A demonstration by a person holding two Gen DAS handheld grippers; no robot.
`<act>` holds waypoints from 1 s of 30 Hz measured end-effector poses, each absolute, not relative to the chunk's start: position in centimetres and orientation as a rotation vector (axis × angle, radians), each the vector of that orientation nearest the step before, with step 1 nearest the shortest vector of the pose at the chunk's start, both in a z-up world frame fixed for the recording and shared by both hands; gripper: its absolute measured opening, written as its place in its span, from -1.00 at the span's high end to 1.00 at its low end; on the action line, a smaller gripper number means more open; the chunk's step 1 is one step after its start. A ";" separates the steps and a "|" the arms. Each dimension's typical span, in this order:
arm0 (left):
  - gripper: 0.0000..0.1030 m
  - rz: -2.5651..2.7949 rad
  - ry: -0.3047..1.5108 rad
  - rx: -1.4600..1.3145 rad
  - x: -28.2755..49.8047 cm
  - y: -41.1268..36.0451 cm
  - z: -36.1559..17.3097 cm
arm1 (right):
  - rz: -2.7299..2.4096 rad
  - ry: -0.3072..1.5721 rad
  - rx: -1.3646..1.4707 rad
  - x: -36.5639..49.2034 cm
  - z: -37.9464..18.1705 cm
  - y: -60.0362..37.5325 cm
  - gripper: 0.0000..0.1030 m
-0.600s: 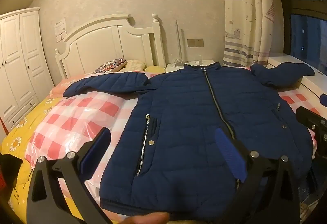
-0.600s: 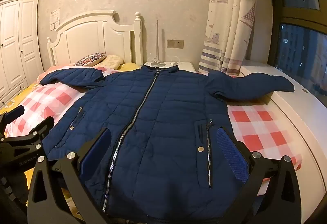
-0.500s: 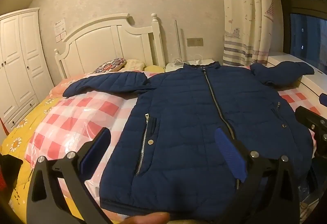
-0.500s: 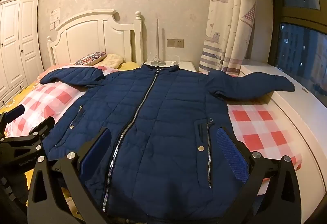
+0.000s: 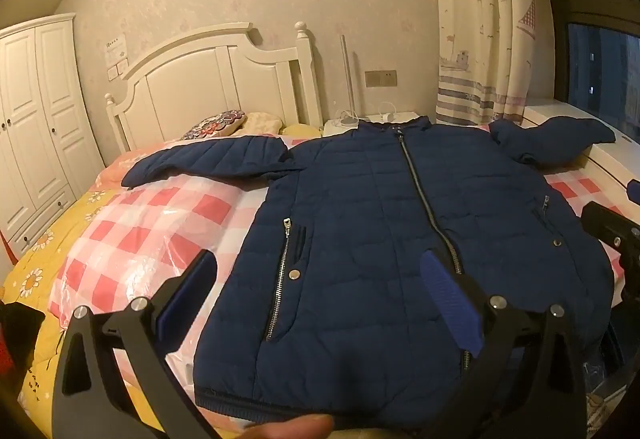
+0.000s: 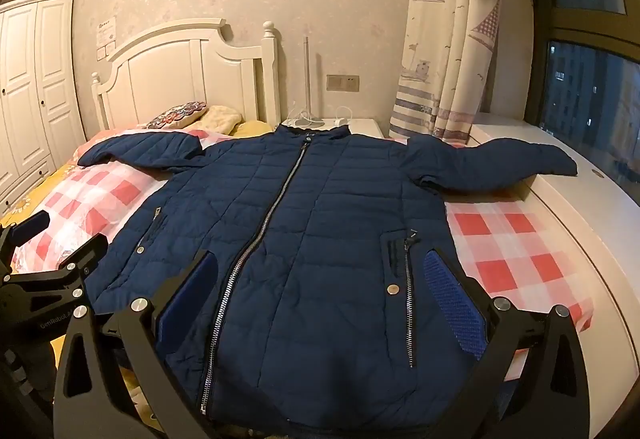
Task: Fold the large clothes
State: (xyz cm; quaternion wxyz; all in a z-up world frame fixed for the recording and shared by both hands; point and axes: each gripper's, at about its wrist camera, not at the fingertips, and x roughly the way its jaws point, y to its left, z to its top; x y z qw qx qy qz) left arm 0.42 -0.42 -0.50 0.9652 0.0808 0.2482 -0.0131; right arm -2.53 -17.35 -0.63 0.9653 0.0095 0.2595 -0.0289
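A: Jacket (image 6: 320,239) — navy, quilted, zipped — is lying face up on the bed (image 6: 520,251), sleeves spreading outward. What is getting cut off?

B: Its hem is slipping under the lower frame edge in both views, and the far cuff (image 5: 592,135) is draping onto the white ledge (image 6: 580,199). A blurred fingertip (image 5: 292,425) is intruding at the bottom of the left view.

A: And the grippers?

B: The left gripper (image 5: 316,299) is hovering tilted down over the jacket's lower left front, fingers spreading wide, pinching nothing. The right gripper (image 6: 320,299) is doing likewise beside it, fingers (image 6: 456,303) gaping, nothing between them.
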 end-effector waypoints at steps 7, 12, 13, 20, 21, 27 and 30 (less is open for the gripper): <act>-0.96 -0.032 0.505 0.167 0.0 -0.2 -0.7 | -0.061 0.522 0.017 -2.7 -0.6 -17.4 -0.91; -0.96 -0.034 0.507 0.170 -0.4 -0.1 -1.0 | -0.061 0.524 0.017 -2.6 -0.7 -17.4 -0.91; -0.96 -0.034 0.507 0.171 -0.5 -0.1 -1.0 | -0.061 0.524 0.017 -2.5 -0.8 -17.4 -0.91; -0.96 -0.036 0.517 0.174 0.0 -0.3 -1.1 | -0.060 0.527 0.020 -2.6 -0.8 -17.4 -0.91; -0.96 -0.035 0.517 0.174 0.0 -0.3 -1.1 | -0.060 0.525 0.020 -2.6 -0.8 -17.4 -0.91; -0.96 -0.036 0.523 0.176 0.0 -0.2 -1.2 | -0.060 0.528 0.020 -2.6 -0.8 -17.5 -0.91; -0.96 -0.036 0.525 0.177 0.1 -0.2 -1.2 | -0.062 0.528 0.019 -2.6 -0.8 -17.5 -0.91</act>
